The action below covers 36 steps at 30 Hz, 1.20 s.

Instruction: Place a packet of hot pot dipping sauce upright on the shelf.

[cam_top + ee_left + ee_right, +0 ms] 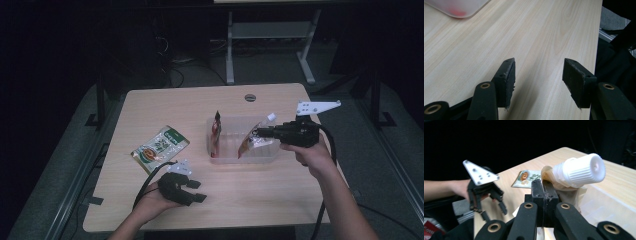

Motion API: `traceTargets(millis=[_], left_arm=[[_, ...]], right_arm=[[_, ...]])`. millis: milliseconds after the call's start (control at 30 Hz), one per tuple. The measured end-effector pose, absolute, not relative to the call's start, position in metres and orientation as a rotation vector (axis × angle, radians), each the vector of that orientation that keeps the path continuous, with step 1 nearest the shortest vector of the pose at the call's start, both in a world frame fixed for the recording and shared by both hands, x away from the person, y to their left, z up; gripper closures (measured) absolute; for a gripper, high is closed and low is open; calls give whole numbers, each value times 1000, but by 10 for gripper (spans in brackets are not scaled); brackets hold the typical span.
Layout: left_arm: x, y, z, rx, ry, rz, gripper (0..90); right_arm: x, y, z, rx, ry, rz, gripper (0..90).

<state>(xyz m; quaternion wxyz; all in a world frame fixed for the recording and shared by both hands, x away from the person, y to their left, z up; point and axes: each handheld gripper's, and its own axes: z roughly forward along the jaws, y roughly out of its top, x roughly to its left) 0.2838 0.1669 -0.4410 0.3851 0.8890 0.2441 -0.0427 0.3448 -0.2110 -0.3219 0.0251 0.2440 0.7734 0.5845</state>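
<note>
My right gripper is shut on the upper edge of a cream spouted pouch with a white screw cap. It holds the pouch tilted over the right half of a clear plastic bin. A thin red pouch stands upright against the bin's left wall. My left gripper hovers low over the table's near left part, open, with bare wood between its pads. A green snack packet lies flat just beyond it.
The light wooden table has a round cable hole near its far edge. A corner of the bin shows in the left gripper view. Dark floor and metal table legs lie beyond.
</note>
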Motion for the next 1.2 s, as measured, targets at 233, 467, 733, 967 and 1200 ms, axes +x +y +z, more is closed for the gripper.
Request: traceTargets(millis=[233,467,733,967,1200], left_arm=[[284,168,-442,2270,622,-108,429],[285,169,-442,2281,621,-110,429],[286,169,-442,2275,623,-111,429],[286,168,-443,2279,622,-115,429],[286,167,-443,2281,623,-120,429]], right_arm=[[364,-224,-321,817,2352,1784,898],[374,-241,-323,866,2357,1729,897],[381,-262,-317,881,2381,1672,897],[392,-278,-314,880,2437,1628,897],[401,-286,-319,886,2500,1603,897]])
